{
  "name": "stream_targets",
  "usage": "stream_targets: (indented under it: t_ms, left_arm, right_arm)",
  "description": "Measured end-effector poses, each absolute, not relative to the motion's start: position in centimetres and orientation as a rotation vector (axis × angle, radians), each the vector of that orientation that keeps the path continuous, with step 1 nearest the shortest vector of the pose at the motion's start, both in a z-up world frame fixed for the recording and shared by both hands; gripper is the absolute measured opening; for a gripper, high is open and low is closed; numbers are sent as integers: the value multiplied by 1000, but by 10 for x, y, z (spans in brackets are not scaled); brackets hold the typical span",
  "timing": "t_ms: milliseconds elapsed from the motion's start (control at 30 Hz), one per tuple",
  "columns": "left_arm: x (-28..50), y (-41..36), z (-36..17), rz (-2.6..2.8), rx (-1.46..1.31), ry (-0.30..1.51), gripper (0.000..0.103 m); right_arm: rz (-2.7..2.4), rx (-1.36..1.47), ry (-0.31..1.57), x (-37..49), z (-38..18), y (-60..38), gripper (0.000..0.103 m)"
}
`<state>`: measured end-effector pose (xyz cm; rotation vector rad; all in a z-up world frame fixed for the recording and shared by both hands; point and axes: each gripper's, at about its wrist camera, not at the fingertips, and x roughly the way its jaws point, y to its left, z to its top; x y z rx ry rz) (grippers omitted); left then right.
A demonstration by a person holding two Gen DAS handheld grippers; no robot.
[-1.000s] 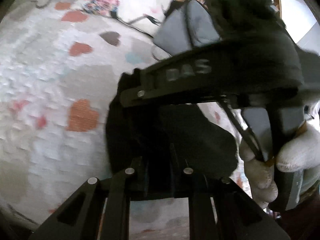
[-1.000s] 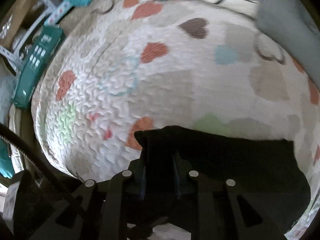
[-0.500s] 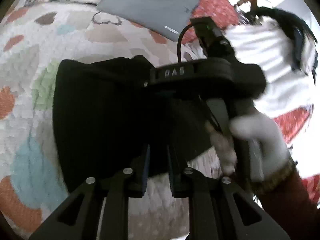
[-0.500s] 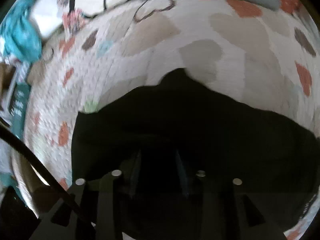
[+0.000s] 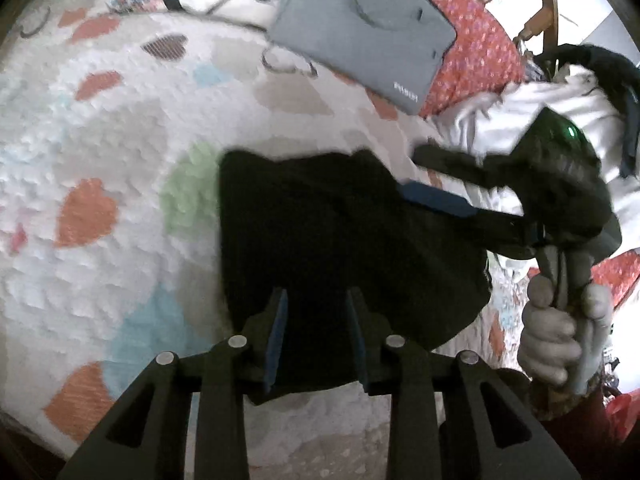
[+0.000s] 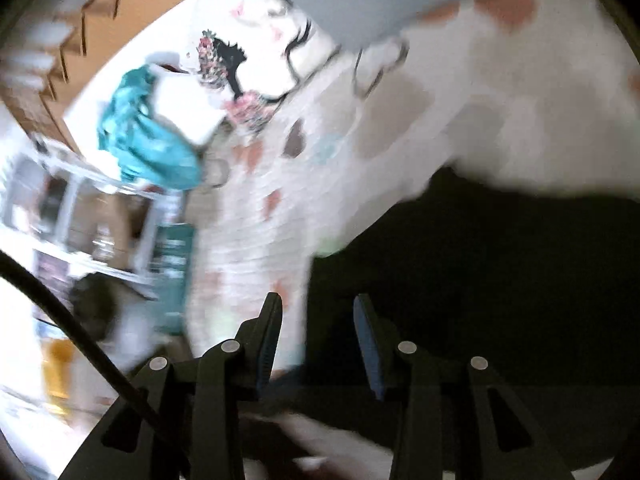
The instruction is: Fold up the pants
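Both tongs gape — pants (image 5: pixel 344 240) edge between, unpinched.

Black pants (image 5: pixel 340 232), folded into a compact bundle, lying on heart-patterned quilt (image 5: pixel 100 140)

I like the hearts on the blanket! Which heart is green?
The green heart is the one half tucked under the left edge of the black pants; the other hearts look orange, blue, brown or beige.

- The bed (image 5: pixel 100 128) carried a white quilted cover printed with coloured hearts.
- The black pants (image 5: pixel 340 232) lay folded in a compact block on the quilt, towards its near edge.
- A grey folded garment (image 5: pixel 360 24) lay at the far edge, partly over a red patterned pillow (image 5: pixel 476 52).
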<state>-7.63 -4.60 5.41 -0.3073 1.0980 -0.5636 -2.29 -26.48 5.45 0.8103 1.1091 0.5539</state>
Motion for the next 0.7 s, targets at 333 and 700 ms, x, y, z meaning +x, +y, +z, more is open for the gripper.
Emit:
stream_targets:
  t_ms: [333, 700]
  left_arm:
    - [-88, -59, 37, -567, -239, 1121, 30]
    - [-83, -37, 24, -505, -351, 1094, 30]
  right_arm:
    - [403, 979, 1113, -52, -15, -298, 16]
    - [671, 610, 1229, 13, 46, -204, 34]
